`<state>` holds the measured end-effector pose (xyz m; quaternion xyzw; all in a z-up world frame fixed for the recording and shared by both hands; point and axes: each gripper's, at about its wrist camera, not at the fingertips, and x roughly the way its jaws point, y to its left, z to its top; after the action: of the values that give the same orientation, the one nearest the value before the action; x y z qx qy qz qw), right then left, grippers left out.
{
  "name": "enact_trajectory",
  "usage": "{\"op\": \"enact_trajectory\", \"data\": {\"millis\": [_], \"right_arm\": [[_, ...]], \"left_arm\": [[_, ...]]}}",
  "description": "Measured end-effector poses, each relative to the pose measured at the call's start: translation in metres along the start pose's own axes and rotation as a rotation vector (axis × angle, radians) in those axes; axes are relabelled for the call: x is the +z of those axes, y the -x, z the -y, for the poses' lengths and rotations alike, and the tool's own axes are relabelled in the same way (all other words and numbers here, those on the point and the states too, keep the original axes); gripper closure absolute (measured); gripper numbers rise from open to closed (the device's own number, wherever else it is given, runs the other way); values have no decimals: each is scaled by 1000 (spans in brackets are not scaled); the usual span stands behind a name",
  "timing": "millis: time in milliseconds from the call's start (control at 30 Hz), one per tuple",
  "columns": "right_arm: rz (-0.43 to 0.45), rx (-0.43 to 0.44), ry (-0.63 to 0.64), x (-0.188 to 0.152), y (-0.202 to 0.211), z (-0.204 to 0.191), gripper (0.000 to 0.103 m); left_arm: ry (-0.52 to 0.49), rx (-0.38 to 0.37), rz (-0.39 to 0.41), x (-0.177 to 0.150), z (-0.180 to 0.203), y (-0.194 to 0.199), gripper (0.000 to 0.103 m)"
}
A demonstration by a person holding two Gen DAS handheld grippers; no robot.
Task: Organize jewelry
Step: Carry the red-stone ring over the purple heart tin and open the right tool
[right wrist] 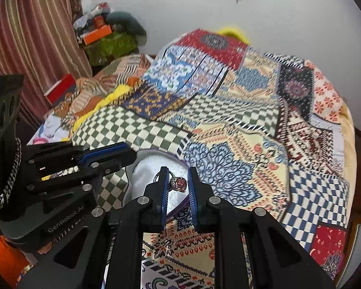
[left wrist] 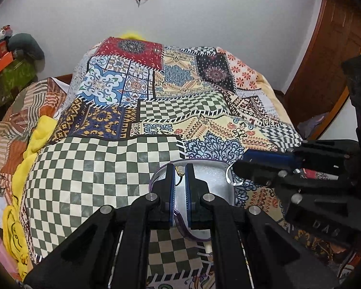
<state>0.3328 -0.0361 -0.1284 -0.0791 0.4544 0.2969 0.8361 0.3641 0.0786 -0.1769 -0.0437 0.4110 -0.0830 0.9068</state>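
A white heart-shaped jewelry box with a purple rim point(left wrist: 209, 180) lies open on the patchwork bedspread; it also shows in the right wrist view point(right wrist: 154, 166). My left gripper point(left wrist: 180, 172) is shut on a small pale-stone earring point(left wrist: 180, 170) over the box. My right gripper point(right wrist: 178, 183) is shut on a ring with a red stone point(right wrist: 178, 184), held above the box's white lining. In the left wrist view the right gripper point(left wrist: 238, 168) reaches in from the right to the box's edge. In the right wrist view the left gripper point(right wrist: 130, 154) reaches in from the left.
The patchwork bedspread point(left wrist: 156, 110) covers the bed. Yellow cloth point(left wrist: 33, 144) and striped bedding lie along its left side. A green box with clutter point(right wrist: 108, 43) stands by the wall, a striped curtain point(right wrist: 31, 38) hangs at left, and a wooden door point(left wrist: 329, 55) is at right.
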Motion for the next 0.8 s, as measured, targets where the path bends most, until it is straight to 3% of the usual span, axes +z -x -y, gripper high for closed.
{"op": "enact_trajectory", "data": {"millis": [400, 700, 800], "right_arm": [[-84, 41, 18, -4, -23, 1, 89], [-70, 31, 50, -4, -18, -5, 88], [-59, 26, 44, -2, -14, -4, 80]], "left_arm": [[8, 16, -43, -2, -2, -20, 97], [21, 28, -46, 0, -4, -17, 97], [31, 30, -43, 1, -6, -12, 92]]}}
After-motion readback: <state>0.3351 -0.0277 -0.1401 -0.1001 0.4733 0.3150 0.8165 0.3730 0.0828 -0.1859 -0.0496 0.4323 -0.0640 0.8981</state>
